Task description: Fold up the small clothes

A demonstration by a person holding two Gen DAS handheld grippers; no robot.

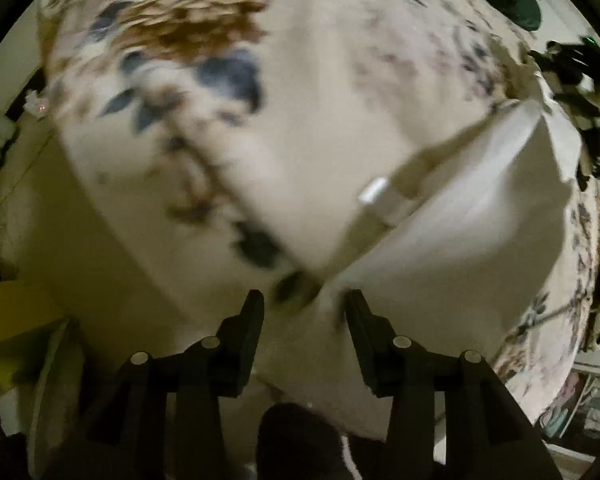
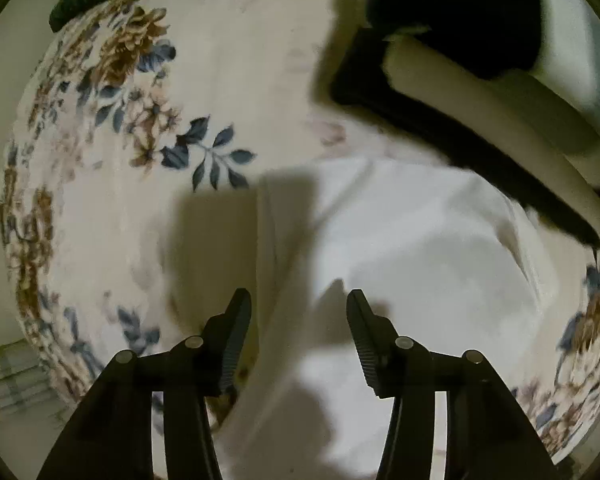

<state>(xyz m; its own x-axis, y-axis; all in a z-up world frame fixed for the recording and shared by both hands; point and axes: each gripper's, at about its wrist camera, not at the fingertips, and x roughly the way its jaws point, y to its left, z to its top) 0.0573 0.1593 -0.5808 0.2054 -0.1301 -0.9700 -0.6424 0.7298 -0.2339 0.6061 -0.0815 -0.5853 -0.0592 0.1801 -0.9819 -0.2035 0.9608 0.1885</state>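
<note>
Left hand-held gripper (image 1: 304, 304): fingers apart, nothing clamped.
Right hand-held gripper (image 2: 299, 304): fingers apart, above white garment (image 2: 420, 260).
Garment: lay on floral cloth (image 2: 148, 128).

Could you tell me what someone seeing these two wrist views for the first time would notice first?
Probably the floral bedspread, cream with brown blooms and blue leaves, filling both views. On it lies a plain white garment, directly below the open right gripper; in the left wrist view it sits right of centre, ahead of the open left gripper.
</note>
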